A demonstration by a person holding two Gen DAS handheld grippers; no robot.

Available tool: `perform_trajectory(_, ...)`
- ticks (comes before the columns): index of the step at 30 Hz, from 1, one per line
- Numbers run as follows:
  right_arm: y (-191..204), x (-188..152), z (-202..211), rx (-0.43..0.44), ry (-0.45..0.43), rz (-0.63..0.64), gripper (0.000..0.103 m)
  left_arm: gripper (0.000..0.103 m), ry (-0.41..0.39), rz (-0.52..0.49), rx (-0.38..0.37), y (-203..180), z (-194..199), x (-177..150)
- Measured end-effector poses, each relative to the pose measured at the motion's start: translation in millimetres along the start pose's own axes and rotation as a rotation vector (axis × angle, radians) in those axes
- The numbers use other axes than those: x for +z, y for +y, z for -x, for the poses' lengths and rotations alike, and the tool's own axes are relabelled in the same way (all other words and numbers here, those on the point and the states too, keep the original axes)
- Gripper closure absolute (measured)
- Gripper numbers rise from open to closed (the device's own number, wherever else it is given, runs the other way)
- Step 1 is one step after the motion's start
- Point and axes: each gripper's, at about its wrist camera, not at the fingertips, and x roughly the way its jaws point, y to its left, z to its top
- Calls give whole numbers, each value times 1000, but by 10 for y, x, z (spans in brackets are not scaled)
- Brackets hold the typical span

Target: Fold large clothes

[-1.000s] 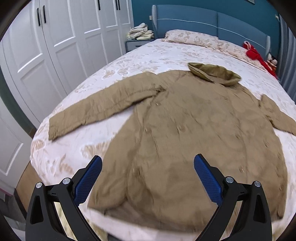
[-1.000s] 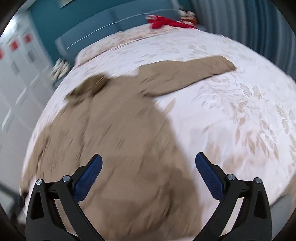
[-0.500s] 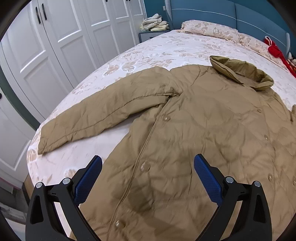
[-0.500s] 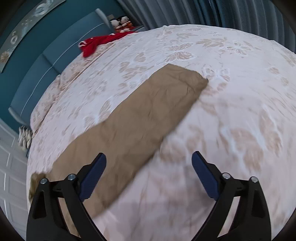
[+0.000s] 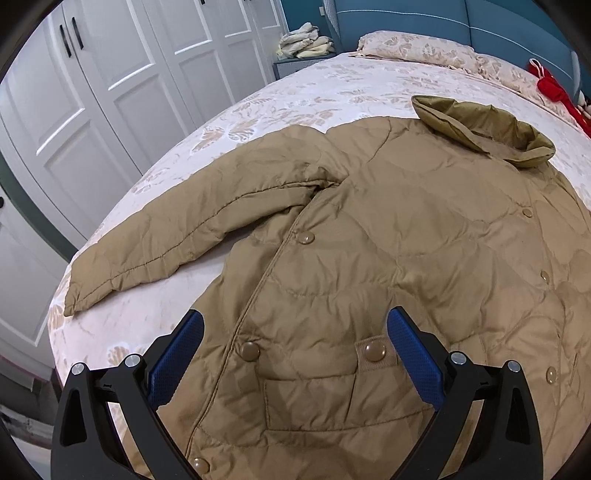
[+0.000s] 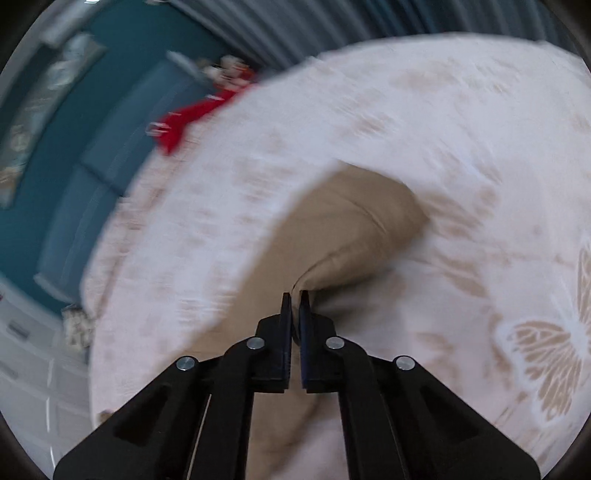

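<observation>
Already our right gripper (image 6: pixel 294 301) had just snapped closed, its fingers pinching the sleeve (image 6: pixel 354 225) at frame centre; our left gripper (image 5: pixel 295 354) gaped empty over the coat (image 5: pixel 369 258) spread on the bed (image 5: pixel 295 99). That thin pinch could slip when lifted.

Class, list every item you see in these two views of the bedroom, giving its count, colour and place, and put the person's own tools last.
coat: one, tan, spread flat on the bed
bed: one, pale floral cover
pillow: one, floral, at the headboard
headboard: one, blue
red cloth: one, far side by the pillow
wardrobe: one, white, beside the bed
folded cloths: one pale pile, on the nightstand
left gripper: open over the coat front
right gripper: jaws just closed on the coat's sleeve
</observation>
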Motion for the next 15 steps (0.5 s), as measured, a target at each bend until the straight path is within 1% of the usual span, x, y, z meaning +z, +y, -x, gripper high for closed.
perform_trajectory(3,693,-119,368,139,-12,195,101,6,4,15,-3,78,23,-29)
perform_trajectory(5,1272,-374,664,260,11,350,101,6,6,27,4,136,38,-38)
perform_trajectory(6,1446,-478,753,297,22,397,101,6,4,35,7,181,53,-47)
perform_trajectory(7,1739,-696,899,359,48,478,101,6,3,42,10,222,69,-64)
perform_trajectory(8,1917,-847,979,394,67,528,101,6,3,49,12,265,81,-72)
perform_trajectory(10,2361,-1356,1161,483,141,657,101,6,8,67,18,378,93,-95)
perform_trajectory(11,2487,-1546,1205,507,169,693,101,6,11,71,19,405,92,-102)
perform_trajectory(12,2661,-1854,1248,544,219,748,101,6,15,76,21,463,91,-119)
perform_trajectory(13,2783,-2119,1273,564,251,795,101,6,17,78,23,499,89,-130)
perform_trajectory(15,2965,-2662,1257,580,323,885,101,6,24,83,24,592,77,-162)
